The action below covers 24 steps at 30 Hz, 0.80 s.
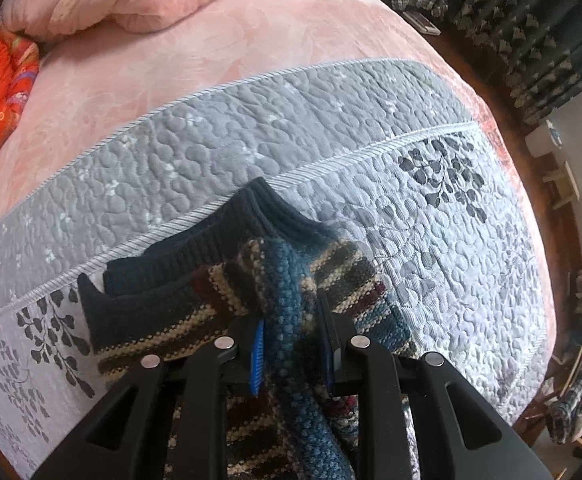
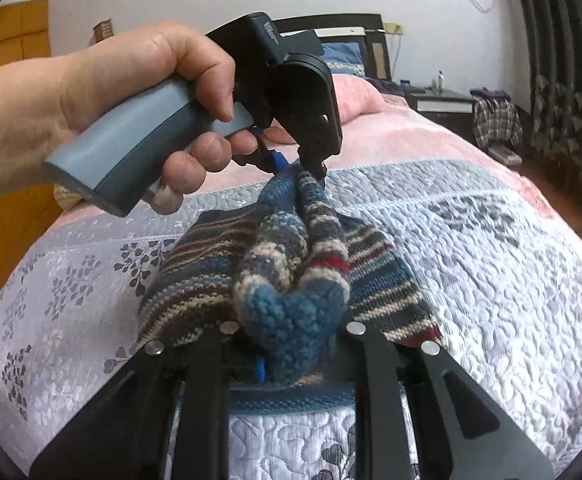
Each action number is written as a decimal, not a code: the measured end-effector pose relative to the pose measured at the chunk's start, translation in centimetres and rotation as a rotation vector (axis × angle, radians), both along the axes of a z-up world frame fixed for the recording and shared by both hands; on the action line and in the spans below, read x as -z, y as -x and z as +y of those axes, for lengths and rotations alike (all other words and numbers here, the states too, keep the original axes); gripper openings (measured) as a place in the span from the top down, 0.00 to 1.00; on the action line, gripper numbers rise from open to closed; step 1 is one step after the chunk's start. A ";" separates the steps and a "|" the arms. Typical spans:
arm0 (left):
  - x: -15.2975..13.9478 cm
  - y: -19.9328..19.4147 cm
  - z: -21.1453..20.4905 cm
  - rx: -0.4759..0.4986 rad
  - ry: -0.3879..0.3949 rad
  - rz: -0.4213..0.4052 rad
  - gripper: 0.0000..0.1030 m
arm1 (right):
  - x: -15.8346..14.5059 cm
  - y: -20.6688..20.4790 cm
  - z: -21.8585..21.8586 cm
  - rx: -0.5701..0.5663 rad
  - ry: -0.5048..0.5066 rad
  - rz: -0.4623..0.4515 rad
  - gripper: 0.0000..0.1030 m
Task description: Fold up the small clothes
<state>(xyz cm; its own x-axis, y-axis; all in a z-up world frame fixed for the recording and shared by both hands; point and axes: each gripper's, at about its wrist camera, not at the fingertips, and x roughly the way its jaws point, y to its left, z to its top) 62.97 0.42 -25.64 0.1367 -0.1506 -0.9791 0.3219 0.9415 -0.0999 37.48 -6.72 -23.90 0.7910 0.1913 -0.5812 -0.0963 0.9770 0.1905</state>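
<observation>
Stretching between both tongs, the sweater [image 2: 291,264] runs lengthwise away from the right tongs [image 2: 291,344] toward the left tongs [image 2: 295,168] over the bed [image 2: 491,280]. Each pair is closed on one end of the bunched knit.

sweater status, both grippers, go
Left gripper shut on sweater fold. Right gripper shut on the same fold's other end. Sweater bunched, part lifted off quilt. Nothing in the way.

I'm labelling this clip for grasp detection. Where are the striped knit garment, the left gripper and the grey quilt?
striped knit garment [image 2: 195,256]: right wrist view, flat striped panel.
left gripper [image 2: 297,164]: right wrist view, fingertips pinching the garment's bunched edge.
grey quilt [image 1: 471,264]: left wrist view, bare stitched surface.
</observation>
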 end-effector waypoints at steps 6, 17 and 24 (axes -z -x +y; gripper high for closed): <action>2.0 0.1 -2.3 0.001 -0.040 -0.007 0.79 | 1.6 -0.1 -2.5 0.021 -0.043 0.028 0.84; 5.1 0.3 -4.9 -0.036 -0.127 -0.065 0.79 | 4.6 -1.2 -5.7 0.010 -0.131 0.101 0.84; 5.6 0.7 -4.9 -0.074 -0.018 -0.134 0.49 | 7.1 -2.8 -8.6 -0.044 -0.254 0.205 0.82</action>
